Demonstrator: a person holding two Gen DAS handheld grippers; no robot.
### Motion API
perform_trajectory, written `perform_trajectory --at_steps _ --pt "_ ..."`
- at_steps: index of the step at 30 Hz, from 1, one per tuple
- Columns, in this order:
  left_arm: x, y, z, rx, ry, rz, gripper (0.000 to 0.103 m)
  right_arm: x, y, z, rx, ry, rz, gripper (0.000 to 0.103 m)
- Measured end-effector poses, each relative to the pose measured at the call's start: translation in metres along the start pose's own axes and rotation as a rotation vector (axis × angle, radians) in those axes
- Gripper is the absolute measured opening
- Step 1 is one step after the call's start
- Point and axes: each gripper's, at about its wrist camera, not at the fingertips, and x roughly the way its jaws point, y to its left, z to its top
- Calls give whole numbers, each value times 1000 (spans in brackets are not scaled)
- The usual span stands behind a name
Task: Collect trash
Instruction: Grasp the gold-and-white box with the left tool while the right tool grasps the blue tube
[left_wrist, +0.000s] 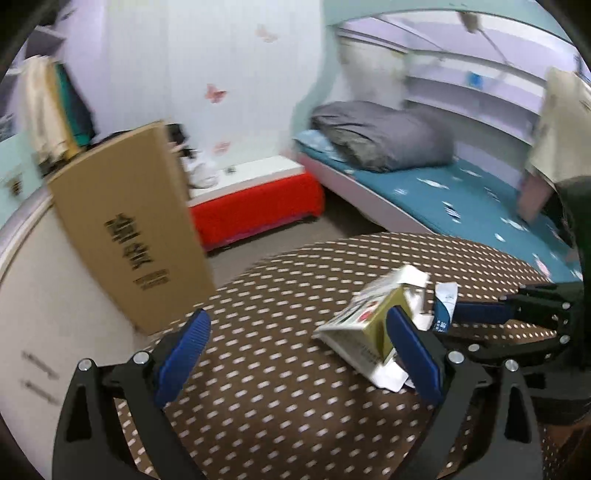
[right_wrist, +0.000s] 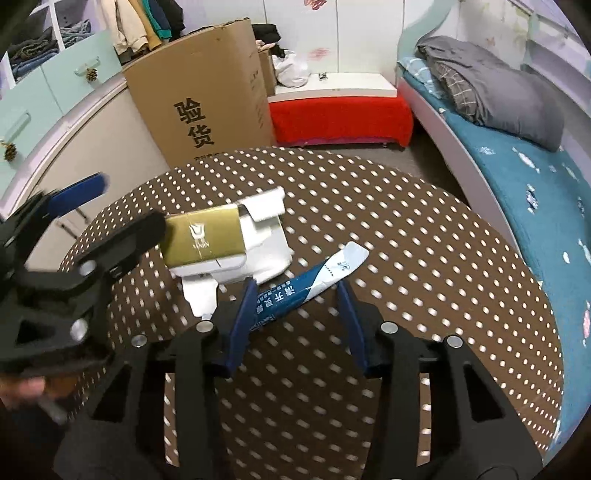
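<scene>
Right wrist view shows your right hand-held gripper (right_wrist: 297, 295) half-closed around the blue wrapper (right_wrist: 314, 284) on the dotted tabletop (right_wrist: 424, 258), pads not pressing; your left hand-held gripper (left_wrist: 295, 350) gapes wide beside the gold carton (left_wrist: 364, 325).

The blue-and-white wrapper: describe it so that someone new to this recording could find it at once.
Start at the round table with the brown, white-dotted cloth. Near its middle lie two pieces of trash side by side: a crushed gold-and-white carton and, to its right in the right wrist view, the blue-and-white wrapper. It is the flat, narrow strip with white printed characters, not the boxy one.
</scene>
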Motion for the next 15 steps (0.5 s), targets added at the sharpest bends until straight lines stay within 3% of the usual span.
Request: perform_trajectory --at_steps 5,6,7,9,11,15 --pt "19 -24 1 89 22 -91 94 -7 -19 -6 -14 1 23 42" --pt "24 -29 1 99 42 -107 89 -8 -21 -6 -10 2 25 42" --pt "27 -32 1 107 57 -125 71 -9 -24 -6 -2 3 29 42" --pt "31 -35 1 107 76 -143 55 -11 -28 -6 18 1 27 44" --pt "30 -38 0 103 78 -140 53 -11 -30 -6 52 -7 20 51" --pt "25 -42 -4 57 85 -124 40 -6 -27 -1 76 -25 -23 51"
